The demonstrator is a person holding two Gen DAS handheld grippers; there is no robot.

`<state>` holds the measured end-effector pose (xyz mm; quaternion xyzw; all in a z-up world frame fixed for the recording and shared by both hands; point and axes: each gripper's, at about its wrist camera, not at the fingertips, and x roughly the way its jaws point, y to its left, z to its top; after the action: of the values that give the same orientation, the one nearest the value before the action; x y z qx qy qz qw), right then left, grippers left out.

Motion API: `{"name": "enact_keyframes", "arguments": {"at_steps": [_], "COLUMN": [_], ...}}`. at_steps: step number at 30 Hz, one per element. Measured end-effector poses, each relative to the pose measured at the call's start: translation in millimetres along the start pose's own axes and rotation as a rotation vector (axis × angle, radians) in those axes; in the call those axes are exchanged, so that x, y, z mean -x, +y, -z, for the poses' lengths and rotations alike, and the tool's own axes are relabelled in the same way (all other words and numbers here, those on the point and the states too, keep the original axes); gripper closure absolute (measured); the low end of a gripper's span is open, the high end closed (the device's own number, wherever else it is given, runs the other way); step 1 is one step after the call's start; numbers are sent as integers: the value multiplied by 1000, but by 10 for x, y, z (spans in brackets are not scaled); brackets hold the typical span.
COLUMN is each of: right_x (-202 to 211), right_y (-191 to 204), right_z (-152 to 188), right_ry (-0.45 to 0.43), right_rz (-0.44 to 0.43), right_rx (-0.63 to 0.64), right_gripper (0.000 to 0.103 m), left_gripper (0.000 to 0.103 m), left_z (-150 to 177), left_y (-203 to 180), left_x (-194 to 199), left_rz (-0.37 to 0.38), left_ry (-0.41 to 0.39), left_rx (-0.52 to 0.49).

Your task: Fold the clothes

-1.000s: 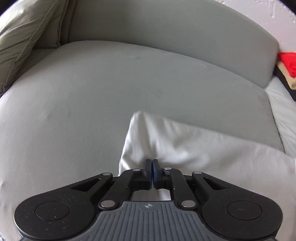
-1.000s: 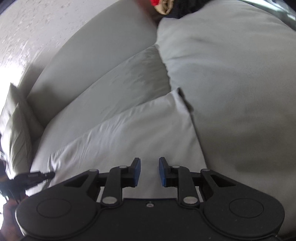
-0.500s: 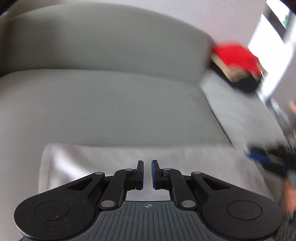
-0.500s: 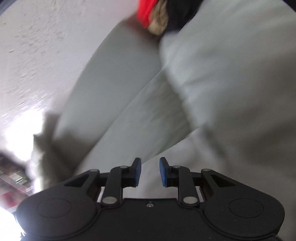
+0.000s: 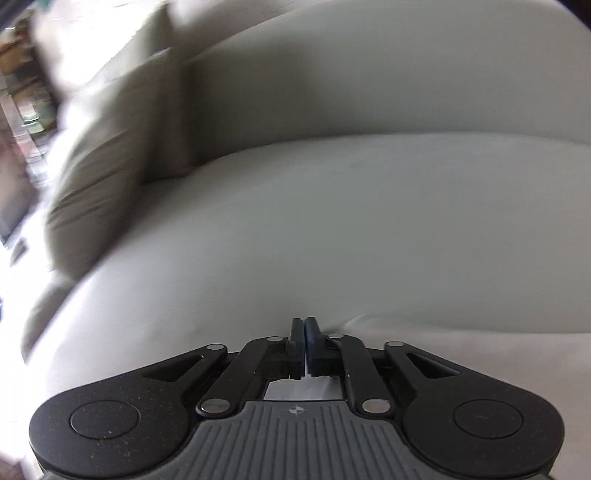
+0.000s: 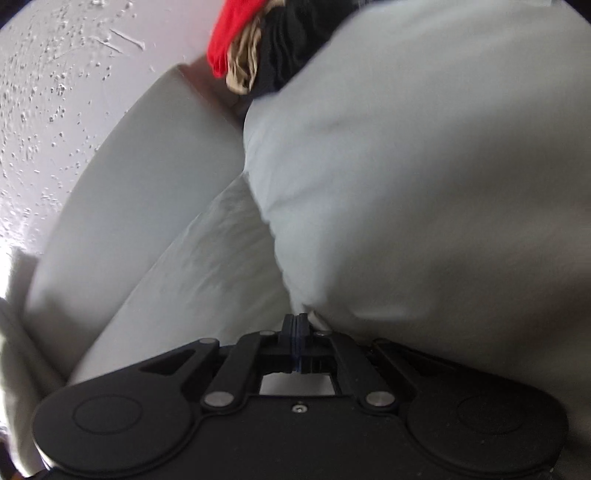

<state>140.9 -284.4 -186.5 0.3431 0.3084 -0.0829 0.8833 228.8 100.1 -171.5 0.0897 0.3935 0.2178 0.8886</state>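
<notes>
Both grippers were pinched shut on the white cloth [image 5: 461,354] lying along the sofa seat's [image 5: 295,221] front edge: left gripper [image 5: 304,325] at its left corner, right gripper [image 6: 295,321] opposite, the long axis between us.

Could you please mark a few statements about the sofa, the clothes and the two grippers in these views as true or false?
1. The right gripper has its fingers wide apart. False: they are shut together.
2. A pile with a red garment lies at the far end of the sofa. True.
3. The left gripper is at the edge of a white cloth. True.
4. The wall is smooth and dark. False: it is light and textured.
5. A cushion stands at the sofa's left end. True.
</notes>
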Motion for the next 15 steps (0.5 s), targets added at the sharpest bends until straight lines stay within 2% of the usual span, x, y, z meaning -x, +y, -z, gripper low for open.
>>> {"name": "enact_keyframes", "arguments": {"at_steps": [3, 4, 6, 7, 9, 11, 12, 13, 15], "right_x": [269, 380, 595, 683, 825, 896, 920, 930, 913], "right_y": [105, 116, 57, 53, 82, 133, 160, 170, 147], "right_z": [10, 3, -45, -47, 0, 78, 136, 187, 275], "right_ry": [-87, -105, -108, -93, -54, 16, 58, 98, 175], "right_rz": [81, 92, 77, 55, -3, -82, -127, -154, -164], "right_rx": [77, 97, 94, 94, 112, 134, 143, 149, 149], "right_gripper": [103, 100, 93, 87, 87, 87, 87, 87, 87], "left_gripper": [93, 92, 90, 89, 88, 85, 82, 80, 76], "left_z": [5, 13, 65, 97, 170, 267, 326, 388, 491], "left_y": [288, 392, 548, 620, 701, 625, 563, 489, 434], "left_x": [67, 107, 248, 328, 492, 668, 747, 801, 839], "left_rz": [-23, -21, 97, 170, 318, 471, 517, 520, 458], "left_ry": [6, 5, -5, -11, -20, -19, -19, -14, 1], "left_rx": [75, 85, 96, 100, 84, 5, -47, -104, -158]}}
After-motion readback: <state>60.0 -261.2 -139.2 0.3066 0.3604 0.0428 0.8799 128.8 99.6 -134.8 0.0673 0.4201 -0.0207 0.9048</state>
